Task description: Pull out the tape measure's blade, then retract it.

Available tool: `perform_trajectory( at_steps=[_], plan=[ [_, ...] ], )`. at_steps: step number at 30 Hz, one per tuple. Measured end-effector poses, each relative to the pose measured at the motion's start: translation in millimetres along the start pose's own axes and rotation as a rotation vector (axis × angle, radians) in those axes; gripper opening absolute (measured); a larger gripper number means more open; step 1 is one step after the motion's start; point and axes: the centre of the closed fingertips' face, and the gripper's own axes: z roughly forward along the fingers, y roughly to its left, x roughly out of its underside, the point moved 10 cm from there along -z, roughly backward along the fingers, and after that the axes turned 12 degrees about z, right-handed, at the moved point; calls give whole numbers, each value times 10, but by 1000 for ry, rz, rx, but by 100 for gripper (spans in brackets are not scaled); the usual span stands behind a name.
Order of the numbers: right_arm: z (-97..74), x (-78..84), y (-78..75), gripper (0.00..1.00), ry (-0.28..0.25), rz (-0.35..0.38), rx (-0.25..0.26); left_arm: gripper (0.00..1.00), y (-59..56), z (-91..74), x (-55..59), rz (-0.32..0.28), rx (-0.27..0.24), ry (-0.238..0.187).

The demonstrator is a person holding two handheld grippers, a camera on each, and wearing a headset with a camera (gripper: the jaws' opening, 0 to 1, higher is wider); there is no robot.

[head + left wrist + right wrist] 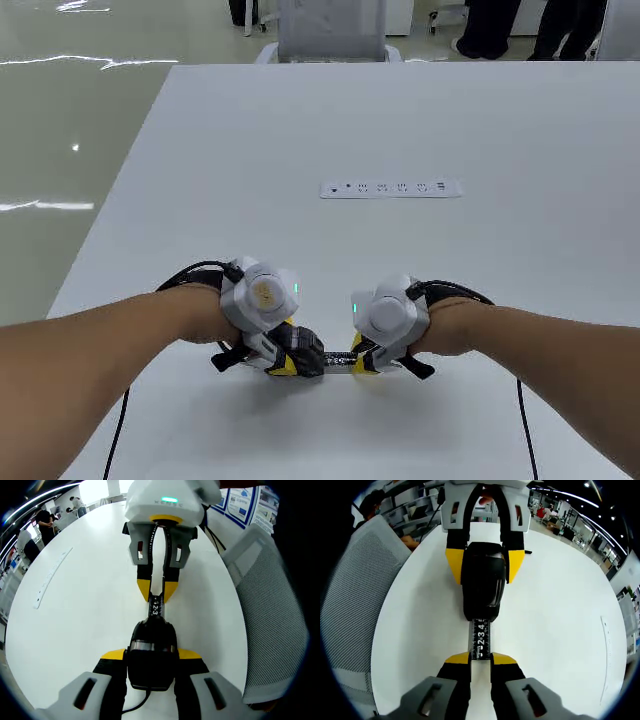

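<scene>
A black tape measure [152, 652] rests low over the white table [400, 130], and my left gripper [151, 656] is shut on its case. From the case a short run of blade [480, 639], black with white numbers, leads to my right gripper [480, 659], which is shut on the blade's end. In the head view the case [298, 350] sits under the left hand, with the blade [340, 357] bridging the small gap to the right gripper [362, 360]. The left gripper [283, 357] holds near the table's front edge. Both grippers face each other, a few centimetres apart.
A white power strip [391, 188] lies mid-table, further back. Black cables [185, 277] trail from both grippers over the tabletop. A grey mesh chair [362, 580] stands by the table's near side. People stand far off, beyond the table.
</scene>
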Motion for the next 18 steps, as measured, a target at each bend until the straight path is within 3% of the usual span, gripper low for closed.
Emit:
perform_trajectory(
  at_steps=[18],
  plan=[
    [-47,77,-6,13,14,1,-2,32,-13,2,1,-1,-4,-4]
  ],
)
